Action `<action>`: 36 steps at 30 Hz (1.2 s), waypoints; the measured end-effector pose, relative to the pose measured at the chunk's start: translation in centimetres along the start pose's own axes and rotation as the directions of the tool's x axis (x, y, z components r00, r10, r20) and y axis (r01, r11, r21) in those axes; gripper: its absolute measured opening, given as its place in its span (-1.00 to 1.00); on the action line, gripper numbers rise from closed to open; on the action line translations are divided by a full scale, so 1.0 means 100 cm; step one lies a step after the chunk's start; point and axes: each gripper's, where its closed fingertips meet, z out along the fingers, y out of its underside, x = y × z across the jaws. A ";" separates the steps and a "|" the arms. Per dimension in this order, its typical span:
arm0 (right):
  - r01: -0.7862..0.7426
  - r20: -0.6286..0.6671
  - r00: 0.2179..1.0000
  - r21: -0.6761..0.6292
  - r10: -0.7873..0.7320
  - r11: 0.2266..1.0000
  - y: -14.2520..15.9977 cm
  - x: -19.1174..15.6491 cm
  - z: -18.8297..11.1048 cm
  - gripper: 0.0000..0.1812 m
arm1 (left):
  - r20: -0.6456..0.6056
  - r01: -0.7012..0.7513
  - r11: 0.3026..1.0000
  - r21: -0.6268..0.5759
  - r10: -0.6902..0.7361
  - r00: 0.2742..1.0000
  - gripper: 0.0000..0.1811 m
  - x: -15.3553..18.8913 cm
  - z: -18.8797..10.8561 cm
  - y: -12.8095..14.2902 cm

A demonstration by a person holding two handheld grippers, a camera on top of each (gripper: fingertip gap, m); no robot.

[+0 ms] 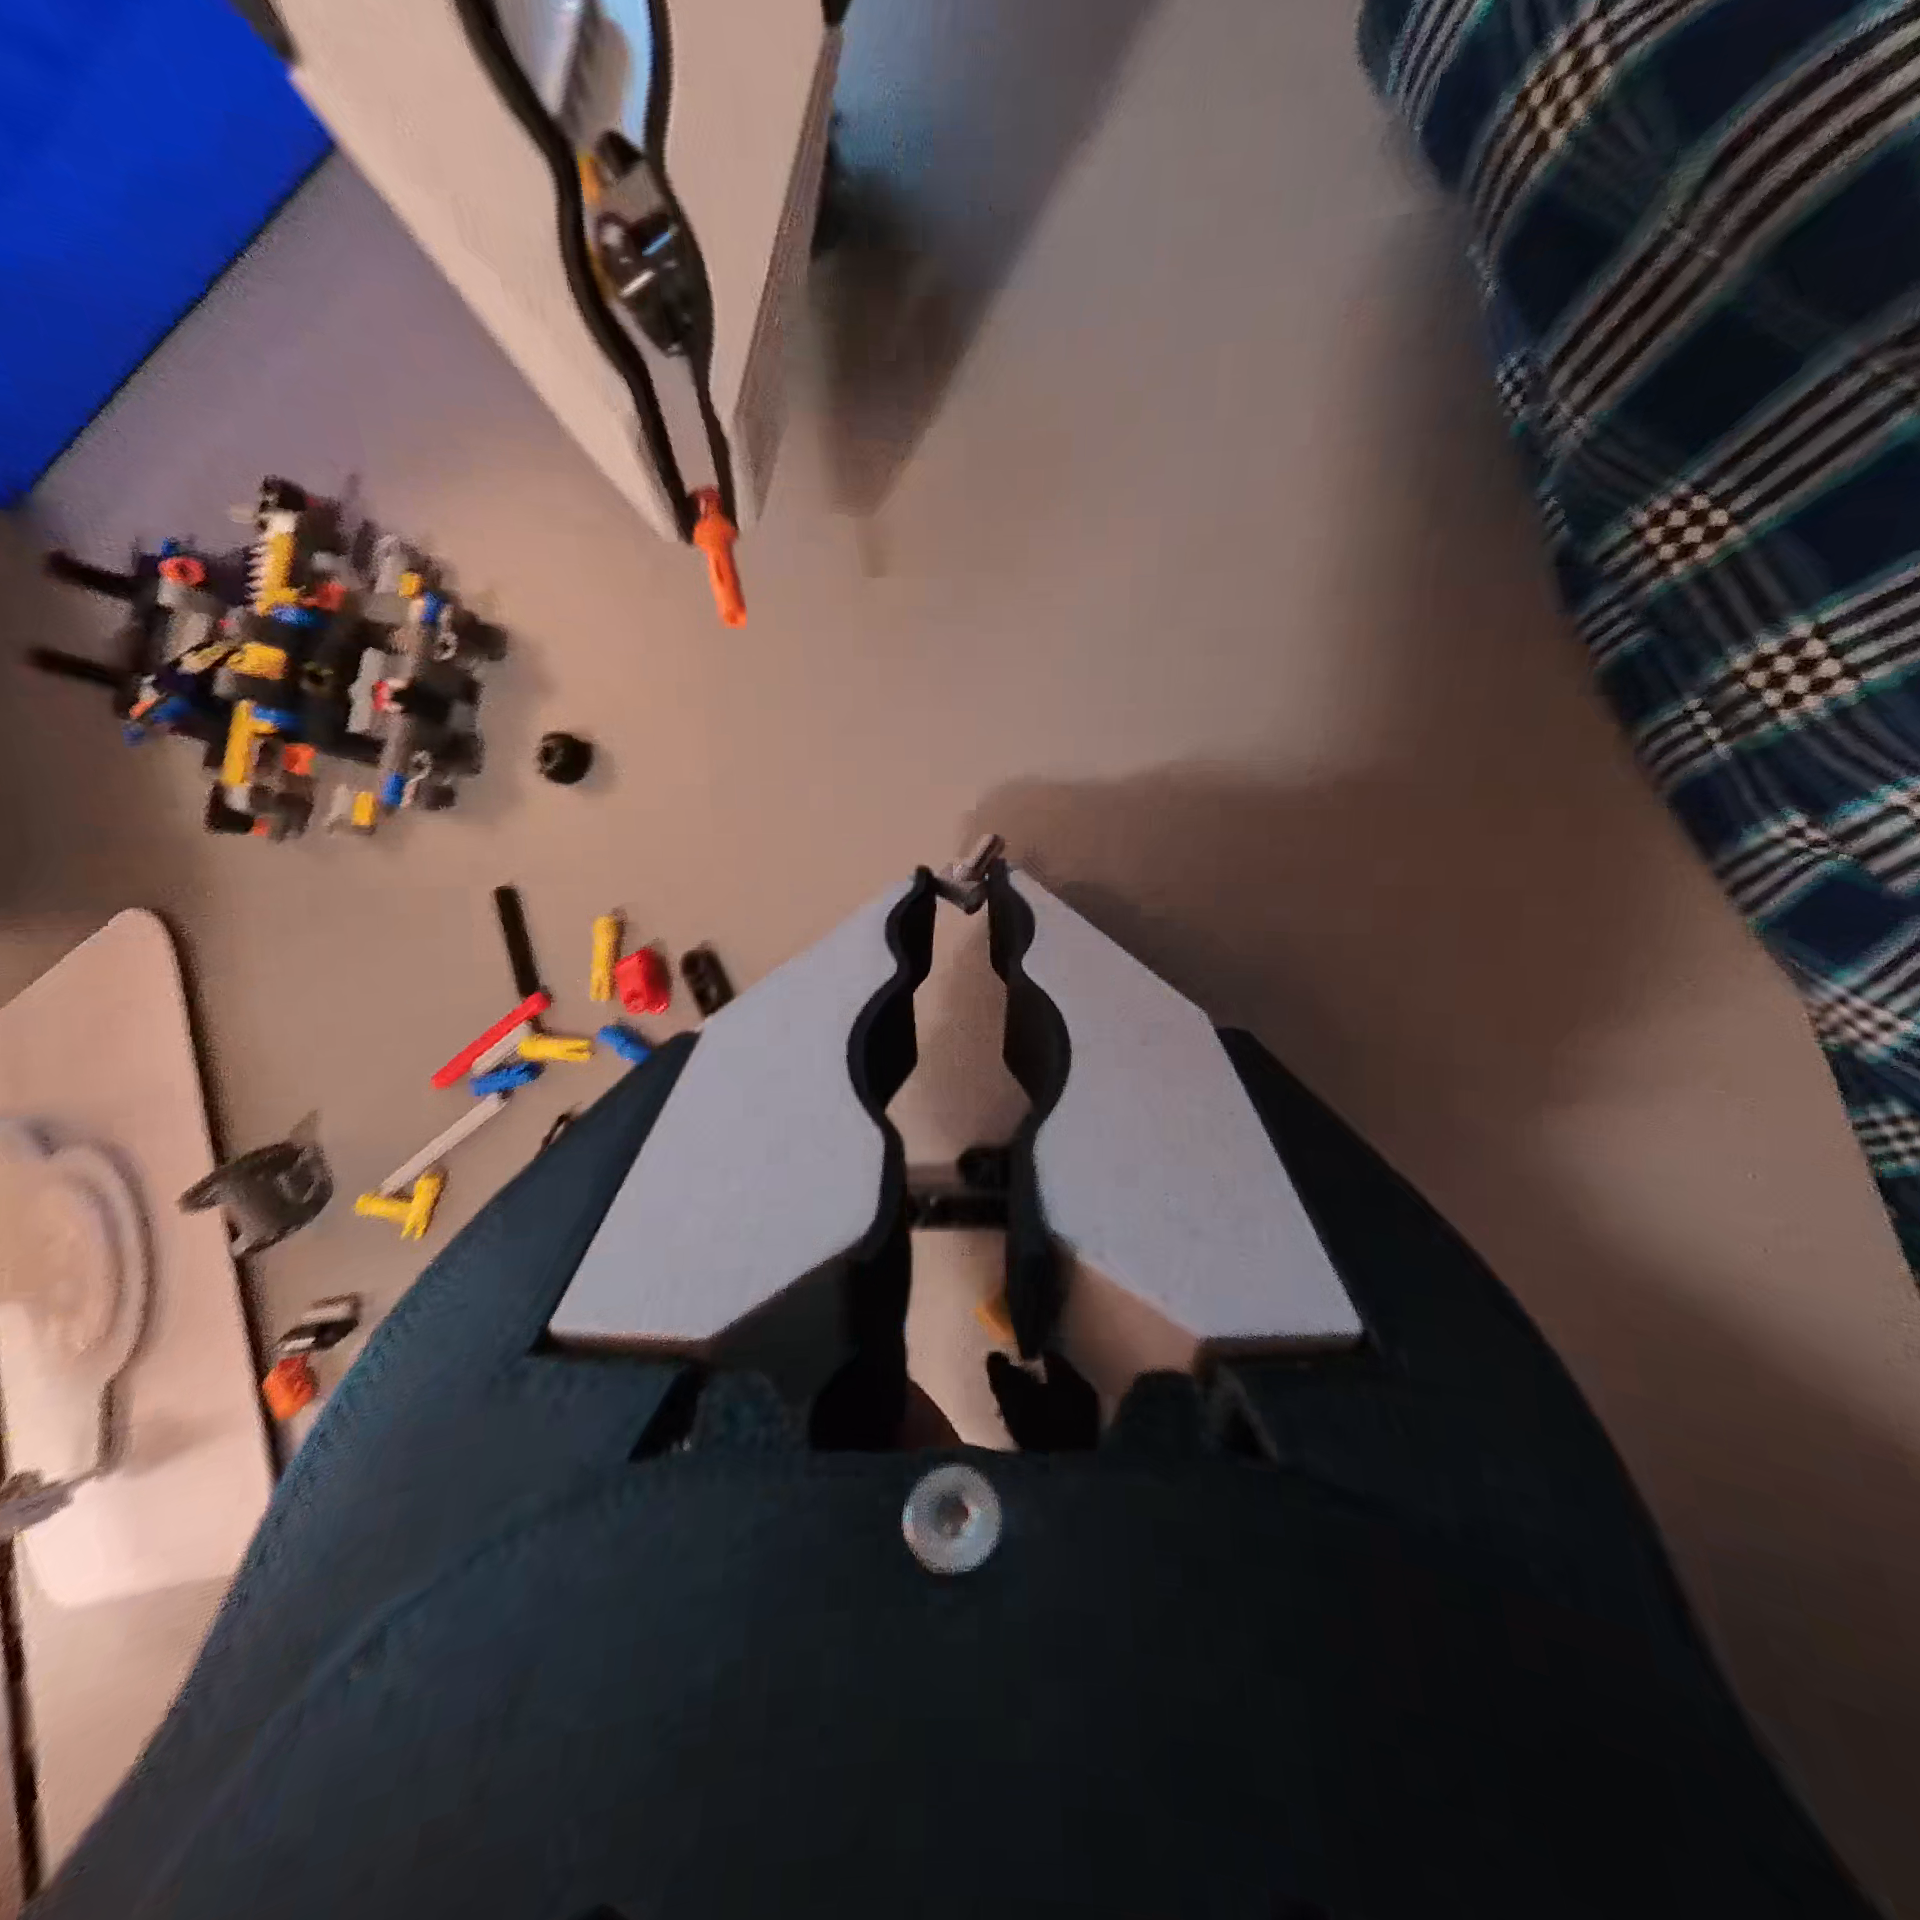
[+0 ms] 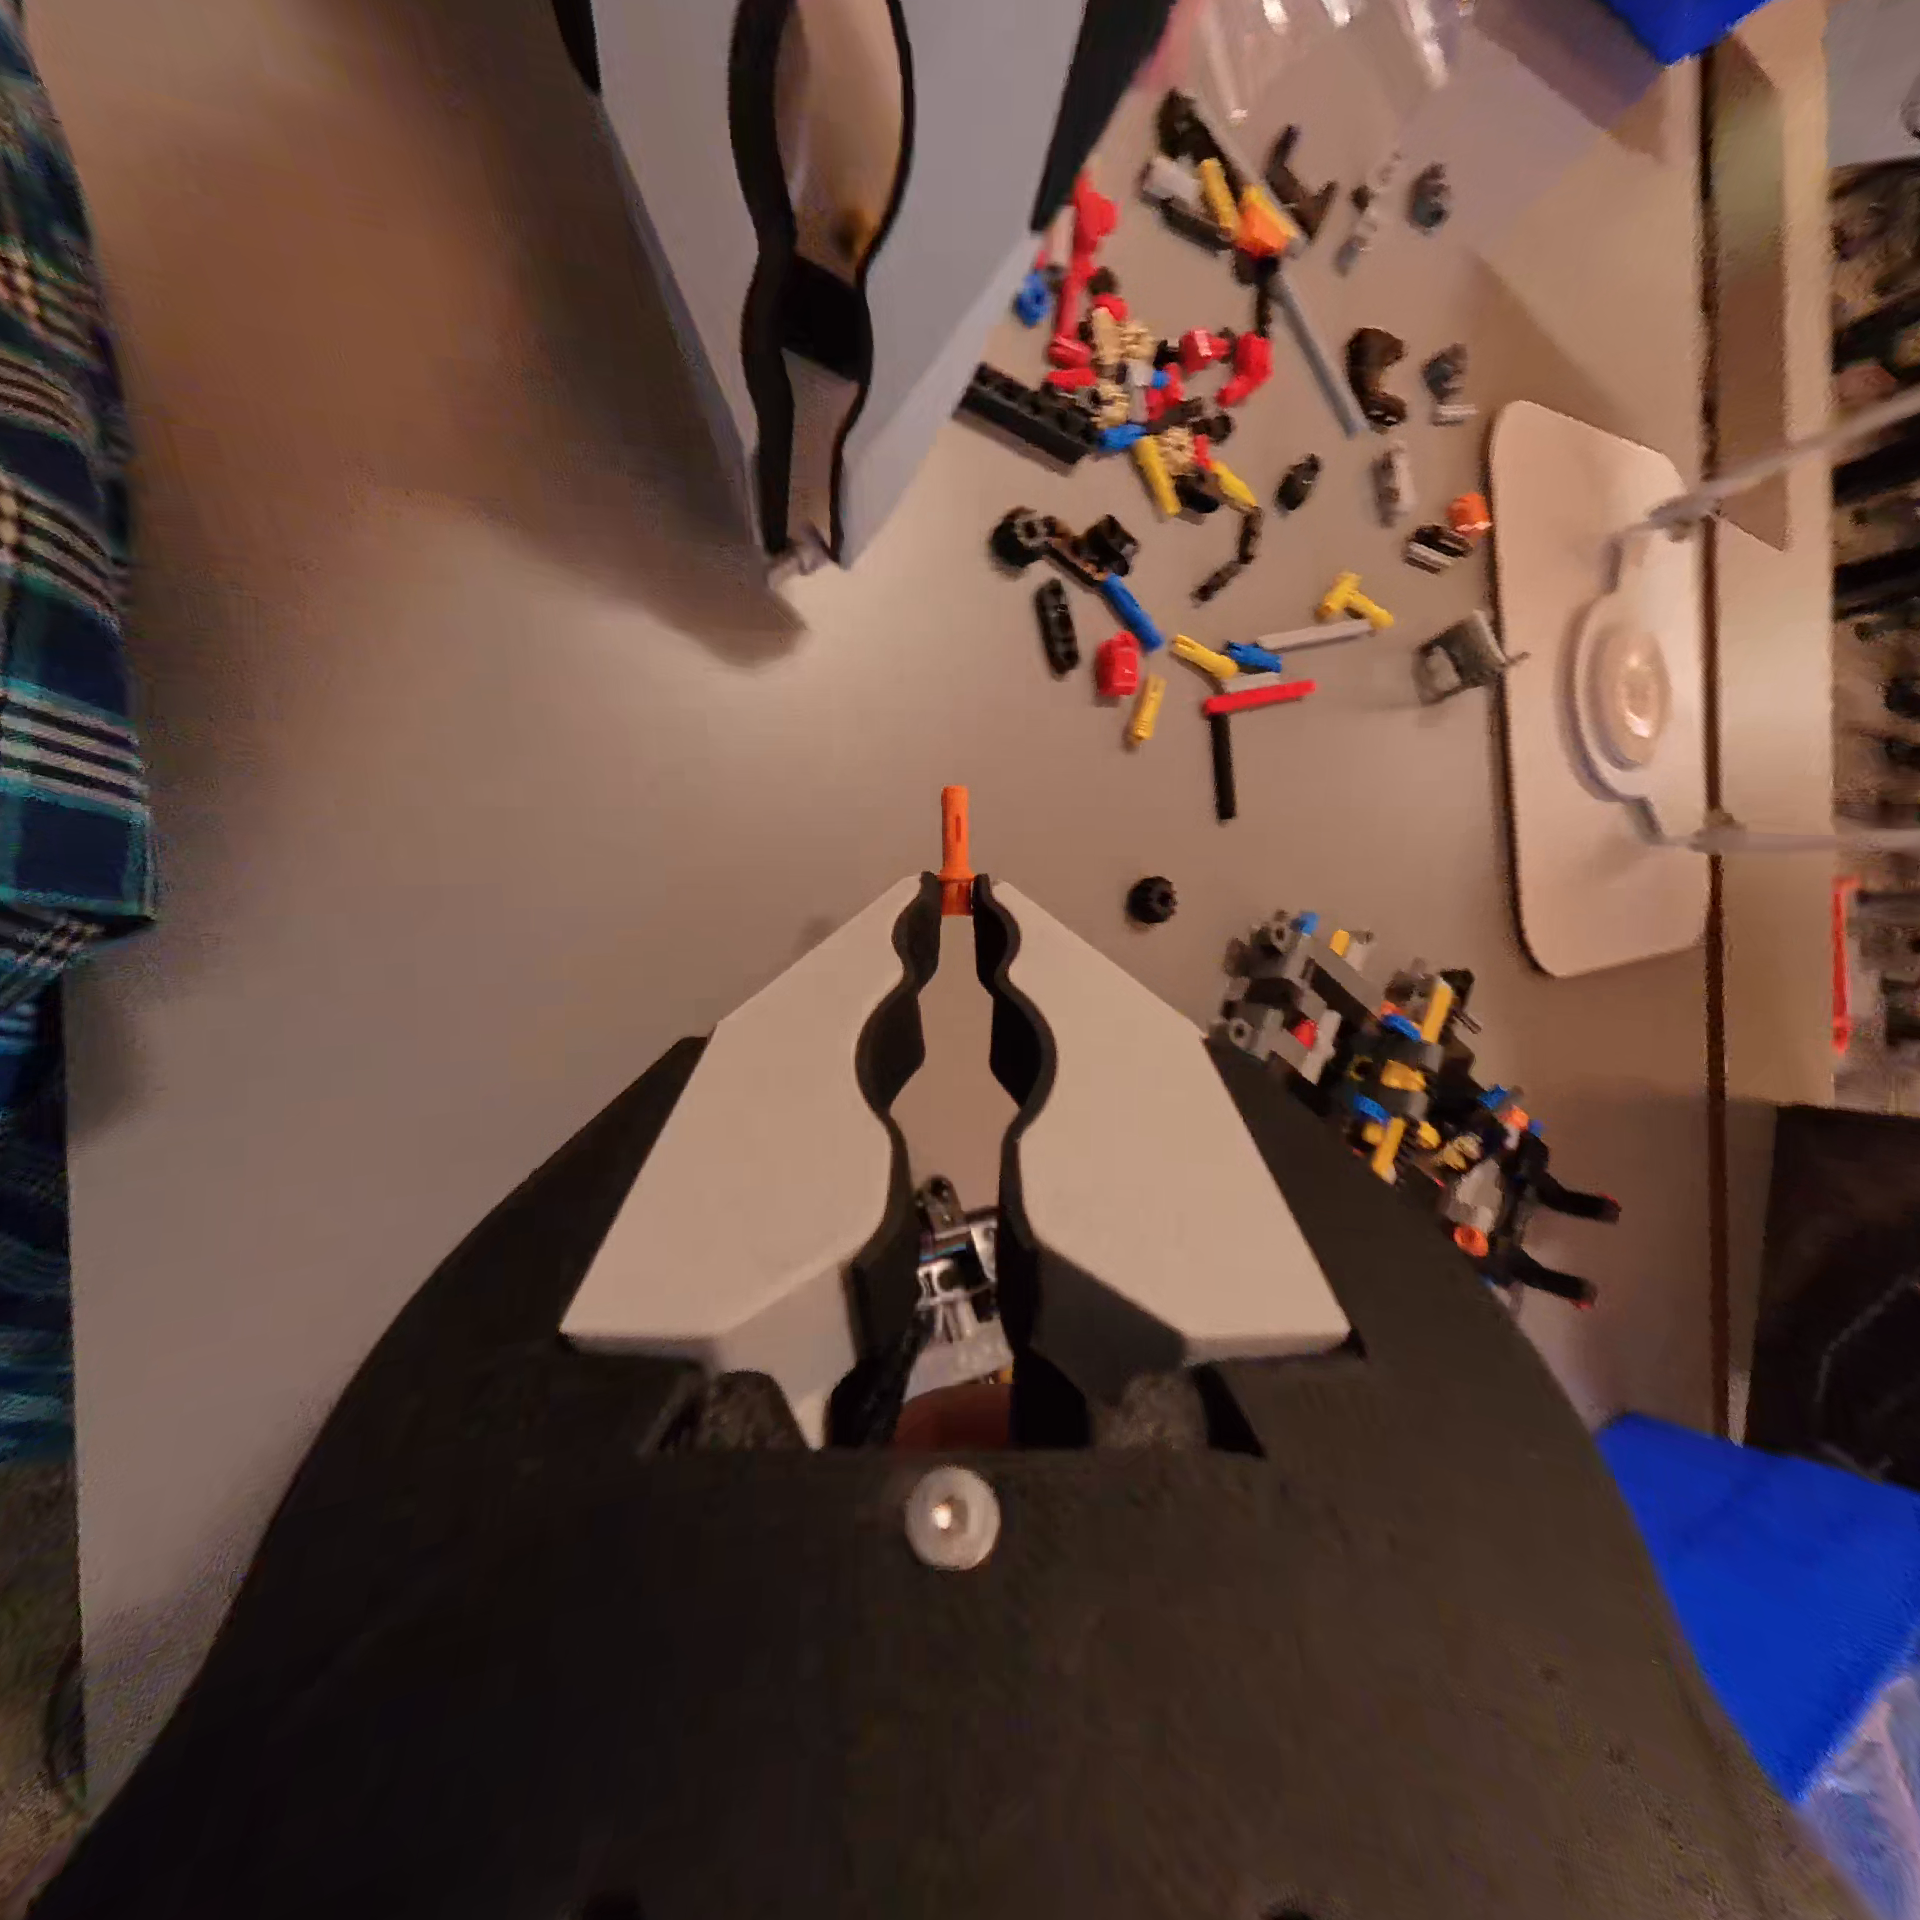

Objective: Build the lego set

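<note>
My left gripper (image 1: pixel 961 883) is shut on a small grey connector piece (image 1: pixel 974 871), held above the table. My right gripper (image 2: pixel 954 894) is shut on an orange pin (image 2: pixel 954 836) that sticks out past its tips. The right gripper also shows at the top of the left wrist view (image 1: pixel 712 520) with the orange pin (image 1: pixel 724 566). The left gripper shows at the top of the right wrist view (image 2: pixel 800 551). A partly built model (image 1: pixel 291 665) of black, grey, yellow and blue pieces lies on the table at left; it also shows in the right wrist view (image 2: pixel 1392 1081).
Loose pieces (image 1: pixel 540 1039) lie scattered on the beige table (image 1: pixel 1195 675), with a bigger pile (image 2: pixel 1174 395) farther off. A small black round piece (image 1: pixel 563 756) lies near the model. A pale board (image 2: pixel 1590 686) with a clear holder, a blue bin (image 2: pixel 1766 1558) and a person's plaid sleeve (image 1: pixel 1714 468) border the space. The grippers' ends are close to 7 cm from one another. The partly built model (image 1: pixel 291 665) lies around 15 cm away from my right fingertips. The right camera catches it too, in the right wrist view (image 2: pixel 1377 1076).
</note>
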 end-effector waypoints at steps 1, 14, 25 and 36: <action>0.017 0.022 1.000 -0.005 -0.017 1.000 -0.001 -0.004 0.004 -0.96 | -0.017 -0.003 1.000 0.001 0.003 1.000 -0.92 0.004 0.004 -0.001; 0.130 0.152 0.981 -0.043 -0.122 0.991 -0.009 -0.024 0.033 -0.96 | 0.058 0.354 0.935 -0.032 -0.352 0.934 -0.59 0.001 -0.002 0.001; 0.149 0.169 0.975 -0.029 -0.142 0.988 -0.011 -0.024 0.040 -0.96 | 0.301 0.717 0.697 0.002 -0.684 0.665 -0.70 -0.002 0.012 -0.001; 0.167 0.187 0.968 0.012 -0.166 0.986 -0.019 -0.026 0.044 -0.97 | 0.318 0.672 0.740 0.028 -0.644 0.696 -0.86 0.001 0.013 -0.001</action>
